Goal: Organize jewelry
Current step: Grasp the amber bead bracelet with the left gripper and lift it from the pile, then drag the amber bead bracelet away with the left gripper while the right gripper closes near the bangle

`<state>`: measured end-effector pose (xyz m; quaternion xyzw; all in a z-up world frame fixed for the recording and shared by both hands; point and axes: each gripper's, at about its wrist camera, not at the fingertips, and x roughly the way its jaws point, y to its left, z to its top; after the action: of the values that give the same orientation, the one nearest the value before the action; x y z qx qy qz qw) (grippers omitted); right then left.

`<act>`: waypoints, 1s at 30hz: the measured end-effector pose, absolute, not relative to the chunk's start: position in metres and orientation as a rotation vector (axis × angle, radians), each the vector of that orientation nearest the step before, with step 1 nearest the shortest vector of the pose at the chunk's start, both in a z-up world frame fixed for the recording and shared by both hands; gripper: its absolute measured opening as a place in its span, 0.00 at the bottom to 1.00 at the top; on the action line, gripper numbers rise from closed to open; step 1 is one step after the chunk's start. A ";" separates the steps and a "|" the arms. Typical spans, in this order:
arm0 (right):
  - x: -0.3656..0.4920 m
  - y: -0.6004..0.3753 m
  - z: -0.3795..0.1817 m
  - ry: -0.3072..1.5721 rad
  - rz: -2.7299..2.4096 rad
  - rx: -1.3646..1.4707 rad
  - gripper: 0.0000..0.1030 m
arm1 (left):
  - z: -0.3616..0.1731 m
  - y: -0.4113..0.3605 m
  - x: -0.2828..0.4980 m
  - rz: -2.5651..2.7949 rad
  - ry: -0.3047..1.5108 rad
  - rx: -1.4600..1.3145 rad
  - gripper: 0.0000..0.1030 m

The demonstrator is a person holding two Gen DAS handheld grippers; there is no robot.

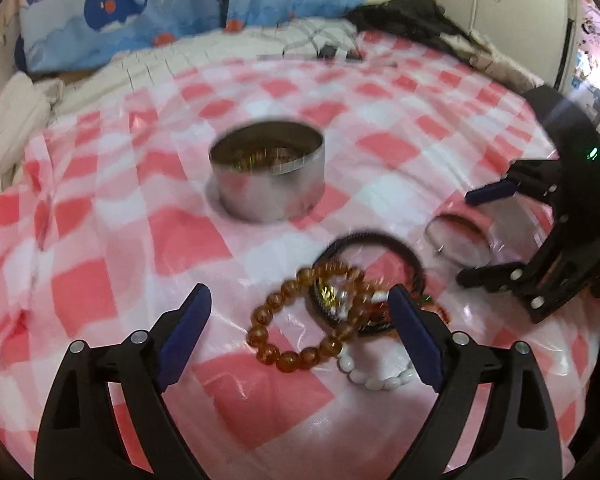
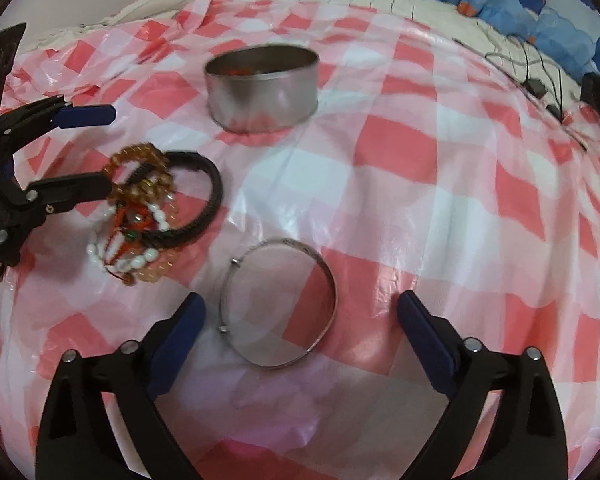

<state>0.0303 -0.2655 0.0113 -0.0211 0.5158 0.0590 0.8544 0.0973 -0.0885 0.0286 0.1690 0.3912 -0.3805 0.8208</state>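
Note:
A tangle of bracelets lies on the pink checked cloth: an amber bead bracelet (image 1: pixel 266 314), a white bead one (image 1: pixel 375 380) and a black braided one (image 1: pixel 371 236). My left gripper (image 1: pixel 300 296) stands open over this pile, the amber beads between its blue pads, not pinched. The right wrist view shows the same left gripper (image 2: pixel 110 150) at the left, open beside the pile (image 2: pixel 140 216). A thin silver bangle (image 2: pixel 334 296) lies flat between the wide-open fingers of my right gripper (image 2: pixel 301 300). A round metal tin (image 1: pixel 268 172) (image 2: pixel 262 88) stands behind, some jewelry inside.
The pink-and-white checked plastic cloth (image 2: pixel 419 160) covers a bed. Whale-print blue pillows (image 1: pixel 120 12) line the far side, dark clothing (image 1: pixel 411 20) is heaped at one corner, and black cables (image 2: pixel 531 76) run along the cloth's edge.

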 end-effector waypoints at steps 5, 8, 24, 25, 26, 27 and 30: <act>0.031 -0.267 0.013 1.084 0.163 -0.009 0.65 | 0.021 -0.091 0.098 -0.892 0.980 0.301 0.44; 0.029 -0.264 0.017 1.081 0.191 -0.001 0.55 | 0.026 -0.087 0.089 -0.907 0.999 0.360 0.21; 0.026 -0.262 0.032 1.043 0.246 0.033 0.56 | 0.049 -0.060 0.074 -0.853 0.886 0.461 0.54; 0.026 -0.263 0.032 1.039 0.239 0.031 0.58 | 0.051 -0.060 0.074 -0.857 0.876 0.454 0.58; 0.026 -0.265 0.033 1.033 0.225 0.030 0.64 | 0.053 -0.058 0.076 -0.835 0.852 0.447 0.62; 0.027 -0.267 0.034 1.024 0.207 0.032 0.66 | 0.054 -0.058 0.079 -0.803 0.838 0.440 0.62; 0.028 -0.272 0.033 1.019 0.157 0.024 0.66 | 0.050 -0.061 0.092 -0.679 0.825 0.414 0.63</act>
<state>0.0279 -0.2721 0.0334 0.0113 0.4871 0.0750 0.8701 0.0916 -0.0609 0.0503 0.1961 0.3901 -0.3213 0.8403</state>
